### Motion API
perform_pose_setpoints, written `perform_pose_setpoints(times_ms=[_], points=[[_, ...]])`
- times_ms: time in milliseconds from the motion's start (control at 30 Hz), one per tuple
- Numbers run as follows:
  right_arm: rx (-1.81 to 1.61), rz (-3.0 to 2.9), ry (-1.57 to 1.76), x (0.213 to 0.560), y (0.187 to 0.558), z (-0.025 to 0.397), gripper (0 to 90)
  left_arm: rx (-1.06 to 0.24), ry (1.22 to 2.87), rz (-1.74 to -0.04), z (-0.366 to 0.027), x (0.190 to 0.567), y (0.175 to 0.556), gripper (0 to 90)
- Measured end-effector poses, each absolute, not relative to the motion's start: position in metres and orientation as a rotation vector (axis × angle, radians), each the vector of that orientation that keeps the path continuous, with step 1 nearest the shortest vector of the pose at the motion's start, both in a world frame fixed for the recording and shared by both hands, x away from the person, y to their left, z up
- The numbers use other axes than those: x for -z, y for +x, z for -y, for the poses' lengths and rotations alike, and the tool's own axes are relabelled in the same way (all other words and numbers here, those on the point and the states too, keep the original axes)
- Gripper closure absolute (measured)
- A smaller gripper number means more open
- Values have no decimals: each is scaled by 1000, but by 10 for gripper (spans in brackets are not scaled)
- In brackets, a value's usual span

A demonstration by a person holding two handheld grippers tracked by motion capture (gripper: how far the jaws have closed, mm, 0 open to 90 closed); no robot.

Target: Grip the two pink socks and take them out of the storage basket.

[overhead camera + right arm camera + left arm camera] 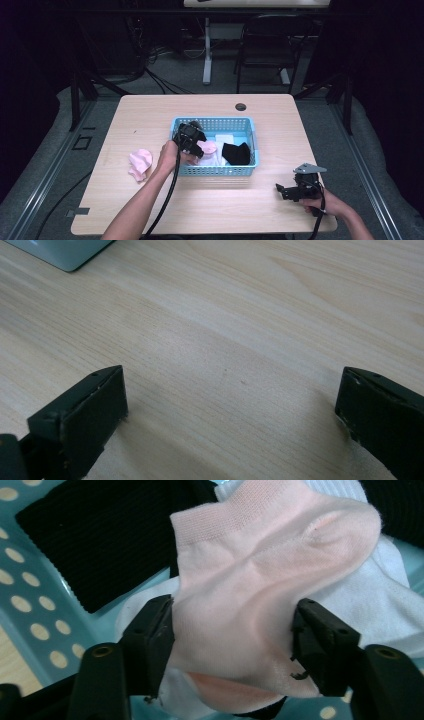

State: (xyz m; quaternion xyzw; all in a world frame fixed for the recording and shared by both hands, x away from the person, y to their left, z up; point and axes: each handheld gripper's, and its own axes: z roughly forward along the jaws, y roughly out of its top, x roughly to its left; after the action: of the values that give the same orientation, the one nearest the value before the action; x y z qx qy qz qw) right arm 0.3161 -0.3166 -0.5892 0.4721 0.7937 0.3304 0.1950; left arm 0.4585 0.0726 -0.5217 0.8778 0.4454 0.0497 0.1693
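- Right now your left gripper (194,141) sits over the near left part of the light blue perforated plastic basket (248,125), with its jaws set wide on either side of a pale pink ankle sock (260,580). Whether they are pinching the fabric or merely bracketing it, I cannot tell; the sock bulges between them but the contact is not clear.
- That sock lies inside the basket on top of a white sock (380,595), with a black ribbed sock (95,540) just beside it, so you have the top layer to work with and nothing pins it down.
- A second pink sock (140,163) lies crumpled on the light wooden table (150,115) to the left of the basket, well apart from it. My guess is the pair is being gathered one way or the other, into the basket or out of it.
- Your left forearm reaches in from the bottom edge, wrist bent so the gripper tips forward and down into the basket.
- Your right gripper (287,191) rests low near the table's front right corner, its jaws spread wide and holding nothing, with bare wood between them. It seems parked there to stay clear of the left hand's work.
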Motion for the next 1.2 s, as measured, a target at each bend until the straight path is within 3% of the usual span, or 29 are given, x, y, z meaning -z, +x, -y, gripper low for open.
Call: perform_pose_setpoints(times_ms=[167,233,267,333,533,1200], points=[[-926,-2225,1324,589,316,317,0,-114,2536,-1254,-65,526,462,508],[-925,-2225,1323,589,316,317,0,-109,2549,-1255,-64,527,463,605],[-925,-2225,1323,589,316,317,0,-109,2553,-1253,-64,527,463,605],[-927,-2222,1324,589,316,316,0,-106,2565,-1257,-63,528,465,702],[-925,-2225,1323,589,316,317,0,-98,2564,-1254,-64,528,465,842],[-926,-2224,1323,589,316,317,0,-204,2417,-1148,-94,469,452,858]])
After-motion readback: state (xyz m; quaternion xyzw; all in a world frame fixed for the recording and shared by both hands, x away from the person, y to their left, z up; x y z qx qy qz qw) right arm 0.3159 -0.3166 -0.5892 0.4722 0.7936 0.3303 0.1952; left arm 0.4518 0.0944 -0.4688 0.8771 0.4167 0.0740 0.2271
